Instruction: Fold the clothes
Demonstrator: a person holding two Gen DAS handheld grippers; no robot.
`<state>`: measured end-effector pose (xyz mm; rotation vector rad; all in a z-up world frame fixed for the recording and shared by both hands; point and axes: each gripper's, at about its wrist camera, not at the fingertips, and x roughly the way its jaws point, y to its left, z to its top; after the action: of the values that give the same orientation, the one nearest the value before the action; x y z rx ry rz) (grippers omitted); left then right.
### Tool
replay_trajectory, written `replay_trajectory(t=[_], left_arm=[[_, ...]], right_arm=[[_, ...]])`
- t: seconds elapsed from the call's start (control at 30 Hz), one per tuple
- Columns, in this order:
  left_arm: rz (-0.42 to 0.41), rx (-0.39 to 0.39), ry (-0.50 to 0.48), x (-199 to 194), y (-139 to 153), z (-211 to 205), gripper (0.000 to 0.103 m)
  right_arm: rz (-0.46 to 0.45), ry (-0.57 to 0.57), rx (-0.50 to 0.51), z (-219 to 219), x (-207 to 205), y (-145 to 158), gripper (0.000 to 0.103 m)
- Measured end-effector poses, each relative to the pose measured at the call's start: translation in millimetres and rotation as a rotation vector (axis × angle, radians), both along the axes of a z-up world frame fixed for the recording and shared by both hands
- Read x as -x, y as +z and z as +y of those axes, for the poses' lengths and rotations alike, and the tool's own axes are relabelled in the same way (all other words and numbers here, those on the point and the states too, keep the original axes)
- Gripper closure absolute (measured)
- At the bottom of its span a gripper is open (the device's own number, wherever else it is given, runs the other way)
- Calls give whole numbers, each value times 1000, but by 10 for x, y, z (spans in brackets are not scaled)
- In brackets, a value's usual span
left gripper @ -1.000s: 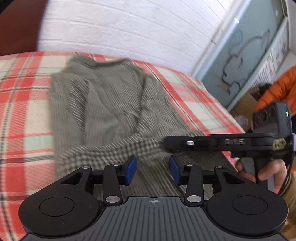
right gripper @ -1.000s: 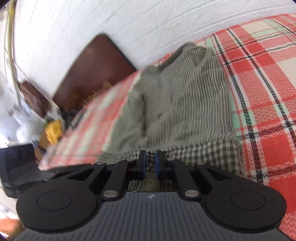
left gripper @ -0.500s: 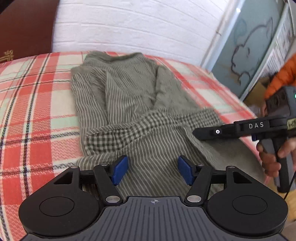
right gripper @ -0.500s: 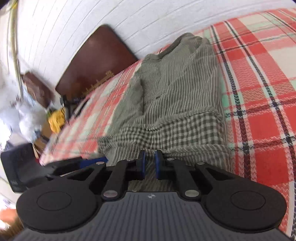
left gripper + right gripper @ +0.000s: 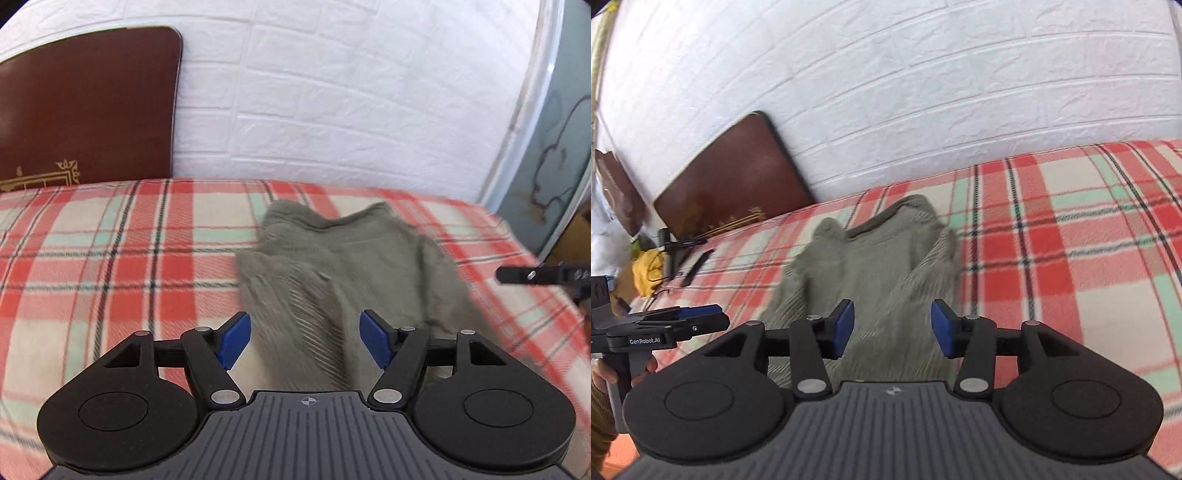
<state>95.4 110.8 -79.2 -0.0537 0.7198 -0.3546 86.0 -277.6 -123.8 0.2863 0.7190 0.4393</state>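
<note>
A grey-green striped garment [image 5: 351, 258] lies folded and bunched on the red plaid blanket [image 5: 110, 258], blurred by motion. My left gripper [image 5: 304, 334] hovers over its near edge. Its jaws are opening wide, and the blue pads [image 5: 234, 341] do not touch the cloth. In the right wrist view the same garment [image 5: 879, 266] lies ahead of my right gripper [image 5: 893, 325], whose jaws are opening with no cloth pinched between them. The right gripper's fingers [image 5: 532, 275] reach in from the right edge of the left wrist view. The left gripper [image 5: 683, 321] shows at the left of the right wrist view.
A brown padded headboard [image 5: 85, 103] leans on the white brick wall [image 5: 332, 92] behind the bed. A yellow item [image 5: 646, 269] and black strips [image 5: 696, 264] lie at the bed's far left. A glass door [image 5: 554, 166] stands on the right. A hand [image 5: 602, 373] grips the left handle.
Both grippers have drawn back from the garment and tilted up. The right jaws went from nearly shut on the hem to open, releasing it. The left jaws widened. The checked inner side no longer shows.
</note>
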Motion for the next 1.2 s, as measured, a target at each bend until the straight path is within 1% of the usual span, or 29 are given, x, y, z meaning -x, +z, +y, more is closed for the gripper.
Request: replay_trajectory(t=[0.03, 0.13, 0.23, 0.3, 0.4, 0.47, 0.53, 0.57, 0.63, 0.7, 0.77, 0.8, 0.83, 0.87, 0.9, 0.93, 0.97, 1.0, 1.07, 1.13, 1.2], left_arm=[[7, -16, 0, -114, -30, 6, 25], [29, -9, -10, -431, -74, -6, 25], [34, -21, -42, -716, -98, -74, 24], [34, -48, -74, -883, -127, -144, 22], [51, -81, -99, -1132, -220, -233, 22], [69, -85, -114, -1259, -290, -270, 22], [90, -77, -128, -1370, -360, -296, 22], [106, -62, -140, -1421, -397, -301, 22], [130, -53, -151, -1496, -471, -325, 22], [113, -68, -164, -1528, -523, -359, 21], [86, -90, -181, -1544, -548, -410, 21], [84, -88, -184, -1553, -543, -425, 21], [91, -74, -184, -1565, -524, -422, 37], [98, -60, -185, -1577, -505, -420, 58], [104, -45, -186, -1589, -486, -417, 67], [111, -31, -186, -1601, -467, -415, 78], [118, -17, -187, -1613, -448, -412, 90], [127, 8, -181, -1618, -415, -387, 93], [142, 77, -159, -1599, -310, -289, 94], [127, 130, -151, -1513, -166, -204, 95], [95, 162, -154, -1374, 12, -156, 95]], right_arm=[[3, -6, 9, -40, -108, -26, 51], [8, -5, 32, -115, -450, -106, 51], [20, 5, 28, -161, -804, -197, 48], [28, 17, 34, -78, -989, -224, 43], [38, 35, 46, 98, -1234, -250, 43], [43, 64, 54, 240, -1343, -254, 42], [73, 103, 49, 318, -1452, -291, 40], [90, 120, 44, 343, -1491, -318, 39], [122, 154, 37, 385, -1550, -375, 39], [139, 190, 48, 426, -1590, -434, 39], [110, 208, 62, 467, -1594, -463, 39], [109, 210, 66, 483, -1610, -464, 43], [115, 211, 67, 495, -1633, -465, 49], [120, 211, 68, 506, -1657, -465, 68], [143, 207, 48, 502, -1693, -471, 82], [174, 200, 18, 489, -1735, -478, 83], [192, 191, -7, 475, -1767, -471, 87], [197, 187, -34, 452, -1767, -441, 89], [178, 194, -83, 409, -1693, -310, 89], [153, 202, -129, 367, -1609, -167, 89], [118, 222, -155, 357, -1498, 33, 89]])
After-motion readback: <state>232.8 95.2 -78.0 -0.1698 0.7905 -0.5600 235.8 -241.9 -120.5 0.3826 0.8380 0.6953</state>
